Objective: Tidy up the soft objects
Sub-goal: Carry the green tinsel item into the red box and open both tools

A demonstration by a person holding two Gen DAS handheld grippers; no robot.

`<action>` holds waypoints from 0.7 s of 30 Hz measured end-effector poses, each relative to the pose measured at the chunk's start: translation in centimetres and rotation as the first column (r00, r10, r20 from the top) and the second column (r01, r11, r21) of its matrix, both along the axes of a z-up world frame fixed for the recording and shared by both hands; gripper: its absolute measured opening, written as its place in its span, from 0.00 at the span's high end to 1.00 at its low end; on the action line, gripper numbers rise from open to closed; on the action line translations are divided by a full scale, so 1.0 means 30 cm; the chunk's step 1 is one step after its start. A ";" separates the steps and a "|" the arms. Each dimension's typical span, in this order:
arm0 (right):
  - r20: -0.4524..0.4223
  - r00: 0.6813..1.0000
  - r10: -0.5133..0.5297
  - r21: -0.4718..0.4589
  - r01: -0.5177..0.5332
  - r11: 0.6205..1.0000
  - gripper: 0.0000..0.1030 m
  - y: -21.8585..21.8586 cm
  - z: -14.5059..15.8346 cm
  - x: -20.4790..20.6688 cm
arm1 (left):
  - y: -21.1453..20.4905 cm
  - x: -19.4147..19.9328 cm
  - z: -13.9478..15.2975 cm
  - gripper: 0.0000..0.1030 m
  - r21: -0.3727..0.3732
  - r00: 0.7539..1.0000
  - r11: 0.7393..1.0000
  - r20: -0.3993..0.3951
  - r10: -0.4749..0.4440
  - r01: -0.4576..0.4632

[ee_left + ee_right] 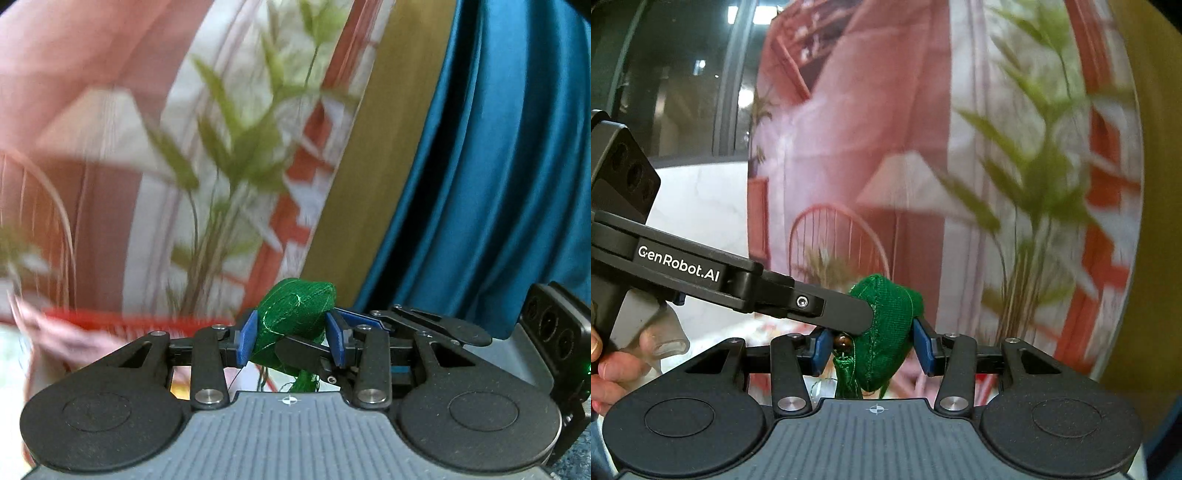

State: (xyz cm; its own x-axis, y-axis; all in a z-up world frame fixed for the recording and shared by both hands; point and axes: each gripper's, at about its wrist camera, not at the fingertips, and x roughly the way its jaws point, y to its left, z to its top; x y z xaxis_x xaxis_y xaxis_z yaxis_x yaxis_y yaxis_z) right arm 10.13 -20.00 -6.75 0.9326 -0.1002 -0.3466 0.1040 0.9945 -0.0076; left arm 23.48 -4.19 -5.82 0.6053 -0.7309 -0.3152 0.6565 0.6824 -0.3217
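Observation:
A small green stuffed fabric pouch with visible stitching is held up in the air between both grippers. In the left wrist view my left gripper is shut on it, blue pads pressing its two sides. One of the right gripper's fingers crosses in front of the pouch from the right. In the right wrist view the same pouch sits between the pads of my right gripper, which is shut on it. A brown bead and a green tassel hang at its left. One of the left gripper's fingers presses on it from the left.
Behind stands a blurred printed backdrop of a pink room with a leafy plant. A teal curtain hangs to the right. A red basket rim shows low on the left. A person's hand holds the left gripper's handle.

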 end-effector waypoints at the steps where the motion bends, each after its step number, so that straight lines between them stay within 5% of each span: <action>1: 0.015 1.000 0.003 -0.019 -0.003 1.000 0.59 -0.002 0.030 0.029 | 0.002 0.015 0.023 0.59 -0.002 1.000 1.000 0.025 0.007 -0.007; 9: 0.071 0.997 0.007 -0.086 -0.001 0.996 0.59 -0.038 0.097 0.193 | -0.013 0.145 0.031 0.59 0.022 0.997 1.000 0.074 0.015 -0.017; 21: -0.111 0.992 -0.051 -0.079 0.043 0.996 0.59 -0.039 -0.208 0.356 | -0.017 0.281 -0.236 0.59 0.141 0.991 0.989 -0.128 0.049 -0.030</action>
State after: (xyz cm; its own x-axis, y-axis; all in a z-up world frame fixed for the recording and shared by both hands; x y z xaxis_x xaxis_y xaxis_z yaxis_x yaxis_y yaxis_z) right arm 20.79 -21.16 -12.99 0.8816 -0.1731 -0.4392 0.1449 0.9846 -0.0973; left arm 31.91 -4.71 -12.91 0.5797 -0.6508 -0.4902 0.5865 0.7510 -0.3034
